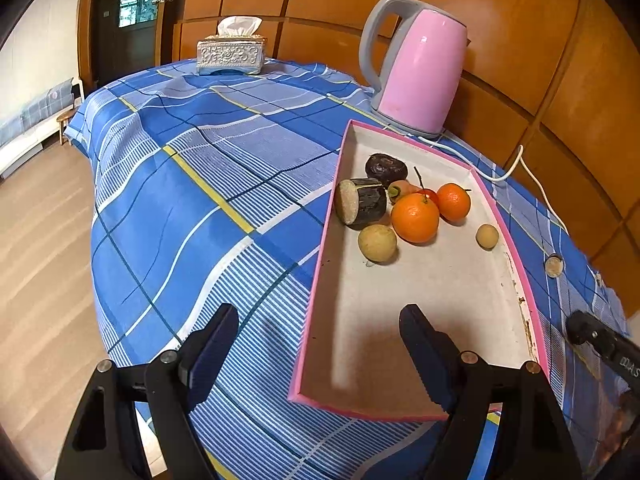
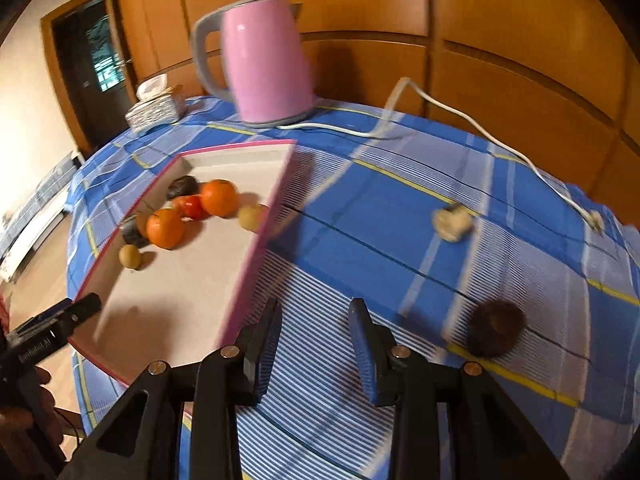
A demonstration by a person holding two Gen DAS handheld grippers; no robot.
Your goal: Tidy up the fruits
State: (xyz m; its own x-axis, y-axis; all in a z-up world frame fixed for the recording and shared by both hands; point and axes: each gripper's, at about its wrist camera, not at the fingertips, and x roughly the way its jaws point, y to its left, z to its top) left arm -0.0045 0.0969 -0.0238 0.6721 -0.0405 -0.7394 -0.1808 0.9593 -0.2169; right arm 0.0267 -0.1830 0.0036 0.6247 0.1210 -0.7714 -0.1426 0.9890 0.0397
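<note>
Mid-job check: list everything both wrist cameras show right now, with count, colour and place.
Shallow cardboard tray: 1, pink rim, white floor, on the cloth.
Oranges: 2, orange, tray's far end.
Round tan fruits: 2, in tray.
Dark wrinkled fruit: 1, in tray.
Dark cut stalk piece: 1, pale end, in tray.
Small red fruit: 1, between the oranges.
Dark fuzzy fruit: 1, on cloth outside tray.
Pale lumpy piece: 1, on cloth.
Electric kettle: 1, pink, behind tray.
Tissue box: 1, silver, far edge.
Checked tablecloth: 1, blue.
Left gripper: open, straddling tray's near corner.
Right gripper: open, over cloth.

Pink kettle (image 1: 416,68), white cord (image 2: 460,120), tissue box (image 1: 231,54), checked cloth (image 1: 208,184).
</note>
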